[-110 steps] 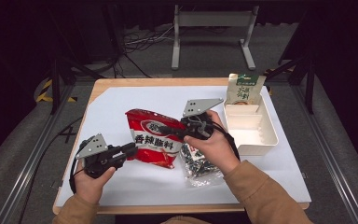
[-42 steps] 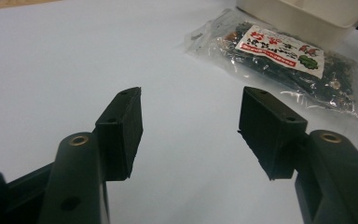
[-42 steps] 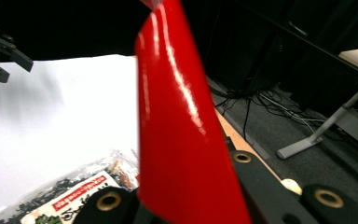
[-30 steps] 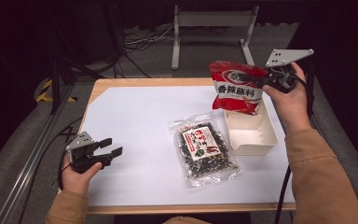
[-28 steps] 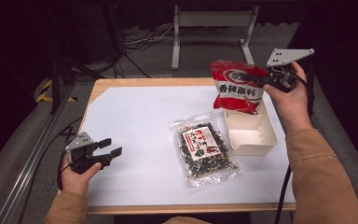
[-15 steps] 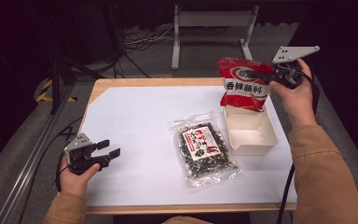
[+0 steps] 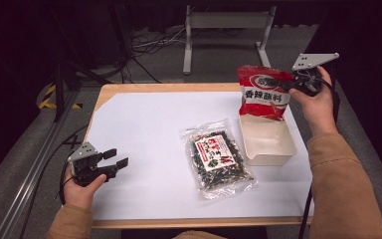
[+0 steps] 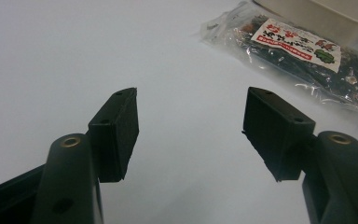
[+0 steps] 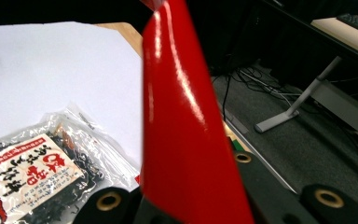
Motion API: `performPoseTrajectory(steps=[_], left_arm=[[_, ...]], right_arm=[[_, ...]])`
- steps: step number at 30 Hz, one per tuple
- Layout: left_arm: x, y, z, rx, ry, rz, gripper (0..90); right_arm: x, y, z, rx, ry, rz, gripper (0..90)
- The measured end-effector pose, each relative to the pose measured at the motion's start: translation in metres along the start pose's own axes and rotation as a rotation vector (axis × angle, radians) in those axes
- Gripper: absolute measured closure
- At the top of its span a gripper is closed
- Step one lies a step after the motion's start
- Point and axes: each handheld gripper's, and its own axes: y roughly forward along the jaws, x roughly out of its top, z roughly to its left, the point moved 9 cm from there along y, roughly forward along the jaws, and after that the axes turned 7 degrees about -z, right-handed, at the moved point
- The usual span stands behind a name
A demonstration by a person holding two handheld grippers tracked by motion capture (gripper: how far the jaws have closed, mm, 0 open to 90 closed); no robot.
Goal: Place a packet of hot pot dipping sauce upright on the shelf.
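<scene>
We counted two packets and one white bin (image 7: 273, 155) on the table. Our right gripper (image 7: 284, 82) was clamped on the top edge of the one red packet (image 7: 262, 93), which hung upright below the jaws, its lower end over the far part of the bin. The one clear packet of dark contents (image 7: 216, 158) lay flat, below and to the left of that gripper. Our left gripper (image 7: 117, 159) rested low at the near left with jaws spread wide, empty, the clear packet (image 8: 303, 51) well ahead of it.
</scene>
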Motion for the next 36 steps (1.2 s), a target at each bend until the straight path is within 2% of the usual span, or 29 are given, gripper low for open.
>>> performPoseTrajectory(steps=[8, 18, 27, 32, 36], left_arm=[[0.0, 0.0, 0.0, 0.0, 0.0, 0.002, 36.3], [-0.001, 0.001, 0.0, 0.003, 0.0, 0.001, 36.2], [0.0, 0.002, -0.001, -0.002, 0.001, 0.002, 36.2], [-0.001, 0.003, -0.002, -0.01, 0.003, 0.008, 36.1], [0.0, 0.004, -0.001, -0.011, 0.004, 0.005, 36.1]], right_arm=[[-0.012, 0.006, -0.002, 0.008, -0.002, 0.031, 89.3], [-0.026, 0.018, 0.002, 0.021, 0.008, 0.044, 89.1], [-0.027, 0.029, 0.018, 0.076, -0.003, 0.05, 88.1], [-0.033, 0.031, 0.019, 0.068, 0.016, 0.057, 87.1], [-0.043, 0.03, 0.017, 0.055, 0.037, 0.086, 86.3]])
